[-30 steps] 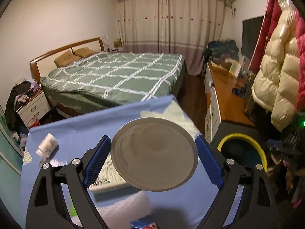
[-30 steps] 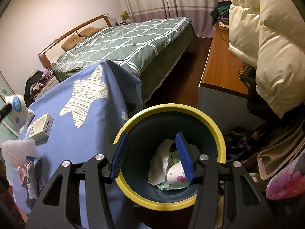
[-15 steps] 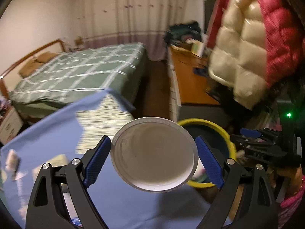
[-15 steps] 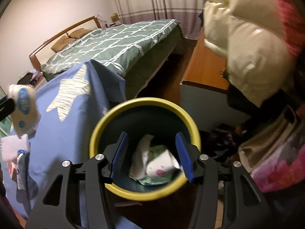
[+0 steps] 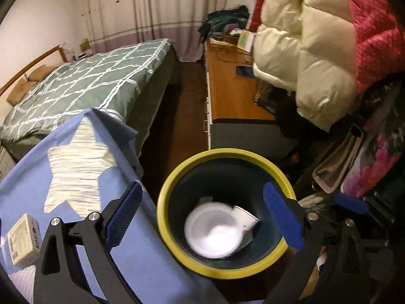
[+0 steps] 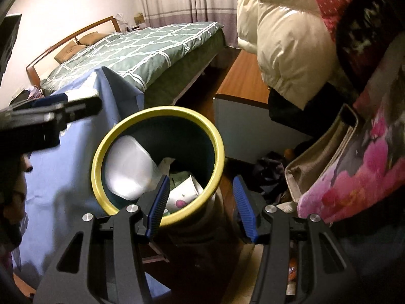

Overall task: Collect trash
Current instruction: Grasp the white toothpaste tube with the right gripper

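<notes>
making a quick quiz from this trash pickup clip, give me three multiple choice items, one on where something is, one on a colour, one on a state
1. Where is the white bowl?
A. clamped in the left gripper
B. inside the bin
C. on the bed

2. What colour is the rim of the bin?
A. yellow
B. red
C. white

3. How does the left gripper stand?
A. shut on the bowl
B. shut on a box
C. open with nothing between its fingers

Answers:
1 B, the bowl shows blurred within the bin's dark wall, beside other trash.
2 A, a yellow ring runs around the dark bin's mouth in both views.
3 C, its jaws have just been opening, and the blue fingers stand wide apart over the bin with nothing pressed between them.
</notes>
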{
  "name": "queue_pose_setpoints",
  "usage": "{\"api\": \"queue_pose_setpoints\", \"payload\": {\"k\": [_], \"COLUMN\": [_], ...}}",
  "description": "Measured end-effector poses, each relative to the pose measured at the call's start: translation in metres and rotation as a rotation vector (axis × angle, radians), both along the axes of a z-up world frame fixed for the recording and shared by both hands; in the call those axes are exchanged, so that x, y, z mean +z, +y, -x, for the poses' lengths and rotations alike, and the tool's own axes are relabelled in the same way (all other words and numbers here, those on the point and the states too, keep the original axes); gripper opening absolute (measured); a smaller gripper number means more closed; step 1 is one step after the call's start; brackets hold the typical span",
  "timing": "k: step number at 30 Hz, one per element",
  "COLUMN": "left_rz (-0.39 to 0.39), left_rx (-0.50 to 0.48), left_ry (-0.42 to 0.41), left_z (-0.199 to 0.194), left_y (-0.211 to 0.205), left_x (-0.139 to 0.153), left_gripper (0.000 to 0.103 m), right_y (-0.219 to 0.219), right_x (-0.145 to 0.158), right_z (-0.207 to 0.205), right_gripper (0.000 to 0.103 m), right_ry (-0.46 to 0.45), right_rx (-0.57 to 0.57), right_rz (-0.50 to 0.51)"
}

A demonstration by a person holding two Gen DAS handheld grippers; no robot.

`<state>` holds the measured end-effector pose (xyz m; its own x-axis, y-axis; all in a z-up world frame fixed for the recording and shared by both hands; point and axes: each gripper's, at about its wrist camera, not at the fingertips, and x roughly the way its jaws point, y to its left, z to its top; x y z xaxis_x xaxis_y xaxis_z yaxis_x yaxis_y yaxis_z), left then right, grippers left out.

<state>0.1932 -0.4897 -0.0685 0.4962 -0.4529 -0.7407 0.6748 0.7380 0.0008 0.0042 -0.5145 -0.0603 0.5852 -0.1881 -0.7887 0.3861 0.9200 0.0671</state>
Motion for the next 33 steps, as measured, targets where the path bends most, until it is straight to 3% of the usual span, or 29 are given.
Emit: {"api": "queue_pose_setpoints", "payload": {"k": [3, 7, 15, 23, 28, 33], "left_rz": [0.020, 0.037, 0.061, 0.073, 0.080, 0.073], "left_rx": [0.033, 0.121, 0.353, 0.574, 0.651, 0.681], "left_ry": [-0.023, -0.131, -0.223, -0.262, -0.252, -0.212], "left_z": [0.000, 0.011, 0.032, 0.058, 0.069, 0.078], "left_y": [0.024, 0.082, 0.231, 0.362, 0.411, 0.431], "left_x": [0.014, 0.045, 0.077, 0.078, 0.067, 0.046], "left_gripper": [0.095, 0.097, 0.098, 0.098, 0.098, 0.098], "right_y": [0.007, 0.029, 0.133, 0.249, 0.305, 0.341], "right_x": [-0.001, 0.001, 0.006, 0.019, 0.015, 0.000], "right_z": [0.003, 0.004, -0.022, -0.031, -0.035, -0.050], "right_gripper": [0.050, 0.050, 0.050, 0.050, 0.050, 0.049], "right_ry": [-0.002, -0.016, -0.024, -0.054, -0.038, 0.009], "right_rx": [0.001, 0.048, 0.296, 0.529, 0.598, 0.614], "right_rz": [0.002, -0.015, -0.053, -0.123, -0.153, -0.148]}}
